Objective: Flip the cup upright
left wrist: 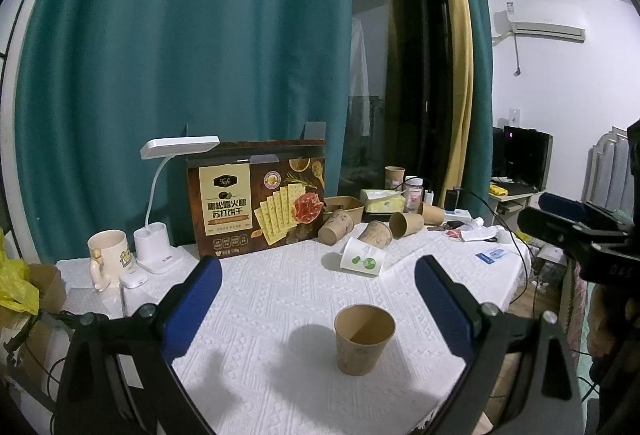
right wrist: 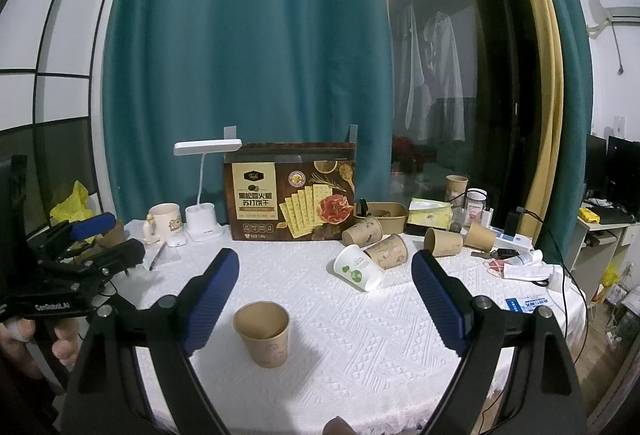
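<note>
While brown cup (left wrist: 364, 339) stands upright, tipped cups (left wrist: 378, 233), cracker box (left wrist: 256, 199) behind.

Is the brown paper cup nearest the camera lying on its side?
No, the brown paper cup stands upright on the white tablecloth, its open mouth facing up.

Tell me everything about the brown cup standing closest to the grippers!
The brown paper cup stands upright on the white patterned tablecloth, mouth open to the top. It widens from a narrow base to a rolled rim, with faint printed pictures on its side. It looks empty inside. Nothing touches it except the cloth; it casts a soft shadow. Both the left gripper and the right gripper are open, and neither touches it.
</note>
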`<state>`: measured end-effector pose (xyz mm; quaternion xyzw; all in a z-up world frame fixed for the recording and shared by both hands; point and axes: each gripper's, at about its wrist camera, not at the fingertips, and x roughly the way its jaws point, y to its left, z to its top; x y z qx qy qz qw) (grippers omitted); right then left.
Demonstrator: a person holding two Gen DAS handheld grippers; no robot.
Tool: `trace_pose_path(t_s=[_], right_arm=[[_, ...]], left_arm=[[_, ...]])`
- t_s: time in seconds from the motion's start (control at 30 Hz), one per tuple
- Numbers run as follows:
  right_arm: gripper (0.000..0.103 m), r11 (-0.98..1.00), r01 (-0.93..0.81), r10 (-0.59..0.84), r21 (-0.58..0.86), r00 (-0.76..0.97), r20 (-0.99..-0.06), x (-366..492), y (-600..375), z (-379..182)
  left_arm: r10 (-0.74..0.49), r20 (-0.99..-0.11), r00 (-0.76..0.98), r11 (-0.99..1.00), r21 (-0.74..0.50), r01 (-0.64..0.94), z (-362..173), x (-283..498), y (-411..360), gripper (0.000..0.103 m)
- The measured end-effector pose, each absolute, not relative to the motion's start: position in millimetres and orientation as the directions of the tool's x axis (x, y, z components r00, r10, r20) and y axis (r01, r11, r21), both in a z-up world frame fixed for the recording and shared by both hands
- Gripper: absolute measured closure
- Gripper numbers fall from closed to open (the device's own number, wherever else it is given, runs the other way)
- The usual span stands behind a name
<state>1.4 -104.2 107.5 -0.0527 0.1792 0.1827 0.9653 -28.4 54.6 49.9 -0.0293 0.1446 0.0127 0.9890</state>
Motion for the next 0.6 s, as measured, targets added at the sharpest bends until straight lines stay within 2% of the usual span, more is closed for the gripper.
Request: trace_pose_path(t_s=[0.6], right_arm=[[0.016, 0.922, -0.385, 0.345, -0.040, 0.865, -0.365, 3.6, -99.9, 105.6]], left_arm=[[0.002, -0.273, 0.962, 0.998, -0.054, -0.018, 57.5, -29.9, 54.3, 0.006]])
